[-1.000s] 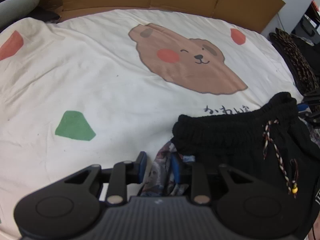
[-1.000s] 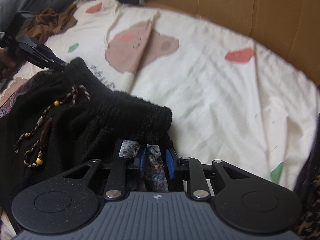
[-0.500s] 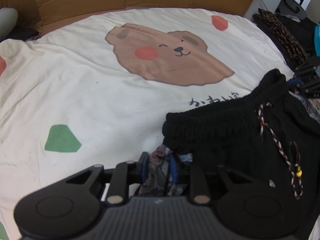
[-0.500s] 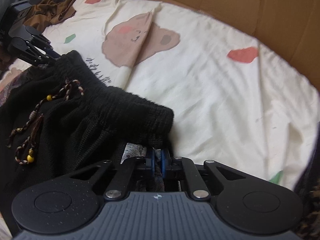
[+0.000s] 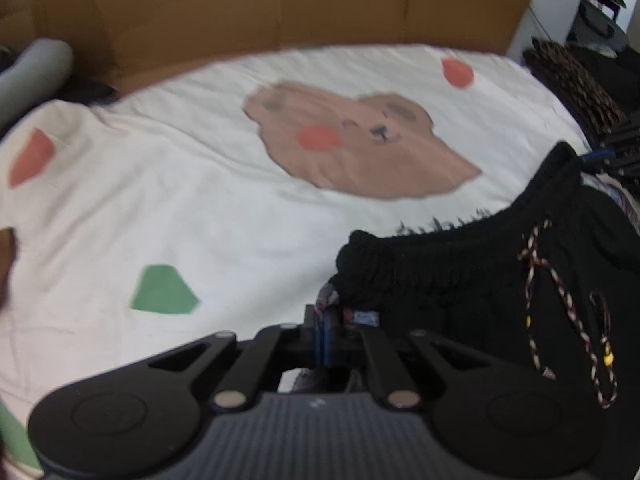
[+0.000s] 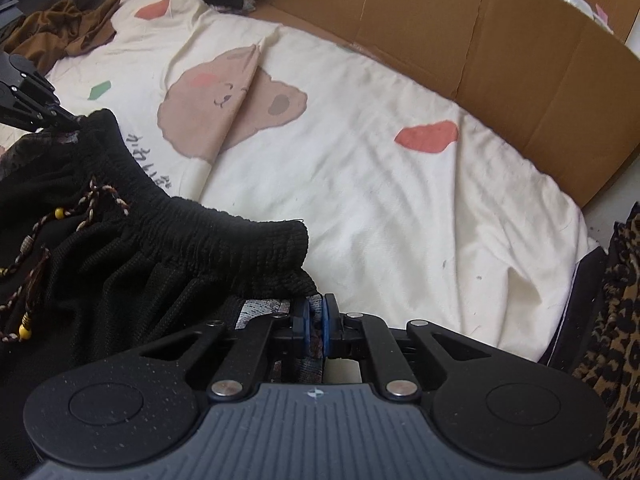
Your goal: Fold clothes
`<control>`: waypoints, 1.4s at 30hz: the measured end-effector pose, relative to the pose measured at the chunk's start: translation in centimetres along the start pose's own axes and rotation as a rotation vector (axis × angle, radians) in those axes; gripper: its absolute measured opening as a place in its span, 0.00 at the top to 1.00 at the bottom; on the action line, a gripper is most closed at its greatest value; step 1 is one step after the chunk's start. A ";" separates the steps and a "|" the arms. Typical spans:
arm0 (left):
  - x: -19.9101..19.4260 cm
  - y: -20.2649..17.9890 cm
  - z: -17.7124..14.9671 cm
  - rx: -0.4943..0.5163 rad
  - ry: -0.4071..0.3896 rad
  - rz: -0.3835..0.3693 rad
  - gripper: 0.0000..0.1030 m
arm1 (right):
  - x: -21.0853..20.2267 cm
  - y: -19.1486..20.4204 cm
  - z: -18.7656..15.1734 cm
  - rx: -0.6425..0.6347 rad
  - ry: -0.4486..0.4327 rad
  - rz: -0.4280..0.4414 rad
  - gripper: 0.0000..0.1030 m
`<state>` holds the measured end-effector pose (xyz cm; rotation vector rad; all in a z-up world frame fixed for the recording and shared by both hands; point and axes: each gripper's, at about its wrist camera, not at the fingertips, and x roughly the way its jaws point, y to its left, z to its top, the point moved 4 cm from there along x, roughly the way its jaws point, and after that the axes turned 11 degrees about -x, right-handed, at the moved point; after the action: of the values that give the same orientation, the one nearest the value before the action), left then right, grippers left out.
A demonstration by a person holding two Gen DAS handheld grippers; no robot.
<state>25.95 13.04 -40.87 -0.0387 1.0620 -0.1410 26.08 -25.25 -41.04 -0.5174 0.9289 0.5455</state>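
Jaws clamped; pinched cloth (image 6: 314, 314) mostly hidden.

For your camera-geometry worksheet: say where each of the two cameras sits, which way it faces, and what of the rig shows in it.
Left wrist: on the left gripper, looking along its fingers over the bear-print sheet to the cardboard wall; own linkage fills the bottom.
Right wrist: on the right gripper, same outlook; the left gripper shows at left.
Shared: black waistband, beaded drawstring, sheet, wall.
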 end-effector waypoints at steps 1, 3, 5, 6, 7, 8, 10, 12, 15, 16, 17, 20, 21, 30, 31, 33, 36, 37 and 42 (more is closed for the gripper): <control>-0.5 0.1 0.1 0.001 -0.017 0.017 0.98 | -0.2 0.0 0.3 -0.003 -0.009 -0.004 0.97; -1.4 0.4 0.5 -0.003 -0.049 0.047 0.98 | -0.5 0.1 1.0 -0.011 -0.029 -0.012 0.97; -2.2 0.8 0.8 -0.014 -0.075 0.072 0.98 | -0.9 0.2 1.9 -0.019 -0.053 -0.021 0.97; -2.6 1.0 0.9 -0.019 -0.085 0.082 0.98 | -1.1 0.3 2.3 -0.022 -0.064 -0.025 0.97; -2.9 1.2 1.0 -0.025 -0.096 0.092 0.98 | -1.3 0.2 2.8 -0.026 -0.074 -0.026 0.97; -3.1 1.4 1.2 -0.029 -0.105 0.102 0.98 | -1.4 0.2 3.3 -0.030 -0.083 -0.027 0.97; -3.5 1.9 1.4 -0.037 -0.124 0.120 0.98 | -1.4 0.1 4.4 -0.040 -0.098 -0.030 0.97; -3.9 2.5 1.8 -0.050 -0.139 0.135 0.98 | -1.3 -0.1 5.5 -0.049 -0.110 -0.033 0.97; -4.3 3.6 2.4 -0.073 -0.158 0.157 0.98 | -1.1 -0.3 7.3 -0.060 -0.129 -0.036 0.97; -4.4 3.9 2.7 -0.081 -0.164 0.165 0.98 | -0.9 -0.4 8.0 -0.063 -0.135 -0.038 0.97; -4.5 4.3 2.9 -0.087 -0.171 0.173 0.98 | -0.7 -0.4 8.6 -0.068 -0.139 -0.041 0.97; -4.7 5.3 3.7 -0.095 -0.184 0.196 0.98 | -0.2 -0.7 10.5 -0.085 -0.150 -0.050 0.97; -4.7 5.6 4.0 -0.097 -0.188 0.203 0.98 | 0.1 -0.8 11.2 -0.090 -0.153 -0.052 0.97; -4.4 8.6 6.9 -0.135 -0.213 0.250 0.98 | 2.5 -1.9 16.7 -0.133 -0.161 -0.077 0.97; -4.2 8.8 7.2 -0.140 -0.215 0.255 0.98 | 2.9 -2.1 17.2 -0.135 -0.158 -0.079 0.97; -3.8 9.3 8.0 -0.134 -0.220 0.270 0.98 | 3.6 -2.4 18.3 -0.140 -0.154 -0.085 0.97; -3.0 10.2 9.0 -0.130 -0.216 0.289 0.98 | 4.7 -2.9 19.9 -0.150 -0.146 -0.097 0.97; -2.7 10.4 9.4 -0.129 -0.215 0.295 0.98 | 5.0 -3.1 20.4 -0.152 -0.143 -0.100 0.97; -1.5 11.7 11.1 -0.122 -0.210 0.324 0.98 | 6.7 -3.5 22.6 -0.158 -0.130 -0.120 0.97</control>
<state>36.06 24.46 -35.28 0.0085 0.8535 0.2172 45.11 -12.31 -34.80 -0.6676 0.7298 0.5398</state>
